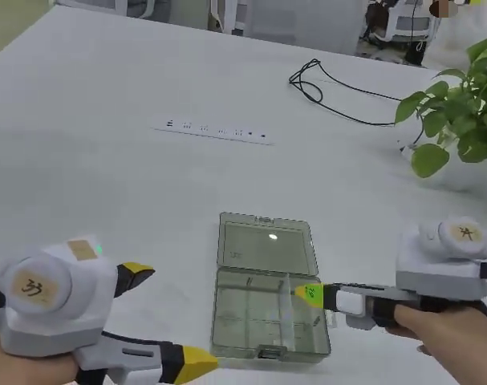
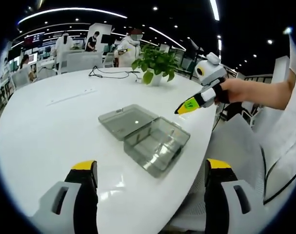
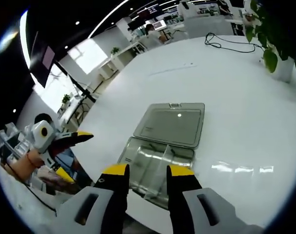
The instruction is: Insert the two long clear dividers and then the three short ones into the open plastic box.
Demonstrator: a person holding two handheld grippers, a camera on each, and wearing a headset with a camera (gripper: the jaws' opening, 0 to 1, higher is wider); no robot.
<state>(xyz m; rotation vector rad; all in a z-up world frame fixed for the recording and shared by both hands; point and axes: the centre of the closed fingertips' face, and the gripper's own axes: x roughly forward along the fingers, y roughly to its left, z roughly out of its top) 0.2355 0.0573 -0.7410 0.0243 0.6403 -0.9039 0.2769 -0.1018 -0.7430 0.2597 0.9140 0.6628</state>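
The clear grey plastic box [image 1: 227,319] lies open on the white table, its lid [image 1: 267,241] flat behind the tray. Clear dividers [image 1: 284,309] stand inside the tray; I cannot tell how many. My right gripper [image 1: 309,293] hovers over the tray's right side, its jaws a narrow gap apart with nothing visible between them [image 3: 148,170]. My left gripper [image 1: 169,314] is wide open at the table's near left, level with the box, empty. The left gripper view has the box [image 2: 157,141] ahead and the right gripper [image 2: 187,106] above it.
A white power strip [image 1: 215,131] lies mid-table, with a black cable [image 1: 323,84] farther back. A potted plant [image 1: 460,120] stands at the right. The table's near edge runs just in front of the box.
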